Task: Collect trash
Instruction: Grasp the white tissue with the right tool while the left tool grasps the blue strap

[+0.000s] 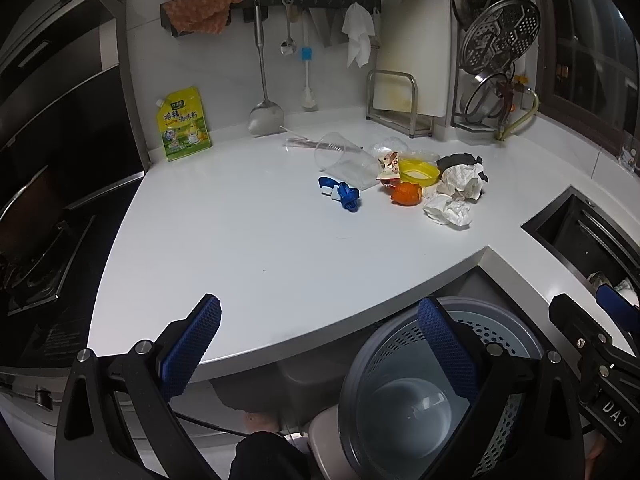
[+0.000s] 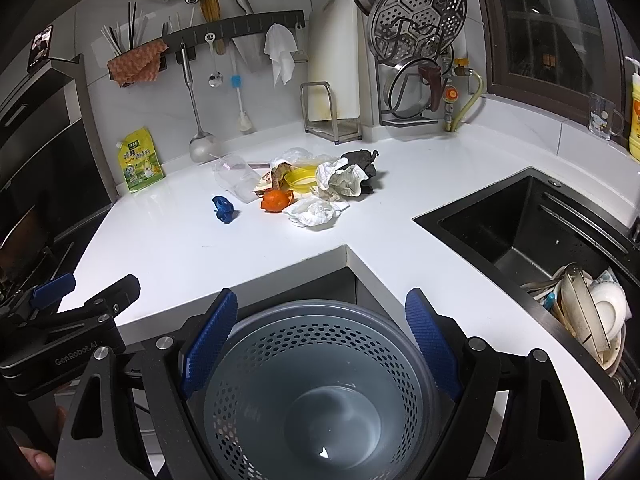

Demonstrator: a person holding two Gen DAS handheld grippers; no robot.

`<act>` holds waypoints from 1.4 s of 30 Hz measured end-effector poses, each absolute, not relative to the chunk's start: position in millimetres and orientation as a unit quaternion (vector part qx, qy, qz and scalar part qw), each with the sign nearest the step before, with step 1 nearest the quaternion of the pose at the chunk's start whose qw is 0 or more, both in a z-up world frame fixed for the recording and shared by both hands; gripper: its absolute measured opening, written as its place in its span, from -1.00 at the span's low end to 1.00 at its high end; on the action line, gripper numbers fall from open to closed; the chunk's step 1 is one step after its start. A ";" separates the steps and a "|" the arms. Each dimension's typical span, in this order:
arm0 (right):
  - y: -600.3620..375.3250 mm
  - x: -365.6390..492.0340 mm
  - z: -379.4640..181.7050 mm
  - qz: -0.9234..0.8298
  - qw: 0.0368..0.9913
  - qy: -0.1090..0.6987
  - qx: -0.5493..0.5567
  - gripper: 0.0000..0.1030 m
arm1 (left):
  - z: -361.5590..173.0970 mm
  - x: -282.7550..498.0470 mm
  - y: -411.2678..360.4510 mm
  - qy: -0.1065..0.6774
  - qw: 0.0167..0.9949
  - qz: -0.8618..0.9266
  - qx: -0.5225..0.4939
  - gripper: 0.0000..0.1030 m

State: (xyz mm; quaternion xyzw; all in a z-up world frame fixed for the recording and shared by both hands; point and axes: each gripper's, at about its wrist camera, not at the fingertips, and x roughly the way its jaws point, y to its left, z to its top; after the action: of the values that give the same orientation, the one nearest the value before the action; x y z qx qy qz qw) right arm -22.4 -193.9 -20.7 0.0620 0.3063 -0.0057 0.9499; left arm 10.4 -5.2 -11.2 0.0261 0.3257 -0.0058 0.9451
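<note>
A pile of trash lies on the white counter (image 1: 240, 248): a clear plastic cup (image 1: 344, 162) on its side, a blue ribbon (image 1: 344, 196), orange peel (image 1: 406, 193), a yellow lid (image 1: 420, 172), crumpled white paper (image 1: 448, 210) and a dark rag (image 1: 460, 159). The pile also shows in the right wrist view, with the orange peel (image 2: 276, 200) and the white paper (image 2: 316, 212). A grey perforated bin (image 2: 320, 384) stands empty below the counter's edge. My left gripper (image 1: 320, 344) is open and empty above the counter's front edge. My right gripper (image 2: 320, 344) is open and empty over the bin.
A black sink (image 2: 540, 224) with dirty dishes (image 2: 592, 312) is at the right. A stove (image 1: 36, 264) is at the left. A yellow seasoning pouch (image 1: 182, 124), hanging utensils, a cutting board rack (image 1: 396, 100) and a lid rack (image 2: 416, 52) line the back wall.
</note>
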 end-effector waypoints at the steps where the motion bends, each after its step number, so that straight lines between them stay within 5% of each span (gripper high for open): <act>1: -194.0 -20.0 -23.1 -0.005 0.949 0.309 0.062 0.60 | -12.9 12.0 -5.9 0.327 0.945 -0.006 0.026 0.88; 42: -198.9 177.5 -67.5 0.009 0.928 0.363 0.079 0.59 | -54.0 197.5 10.3 0.373 0.928 0.010 -0.005 0.88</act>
State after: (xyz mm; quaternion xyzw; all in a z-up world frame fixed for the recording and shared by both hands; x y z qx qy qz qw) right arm 177.5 -198.9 -67.5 0.0794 0.3631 0.0093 0.9283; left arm 197.5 10.3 -54.0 -0.0049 0.3729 0.0101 0.9278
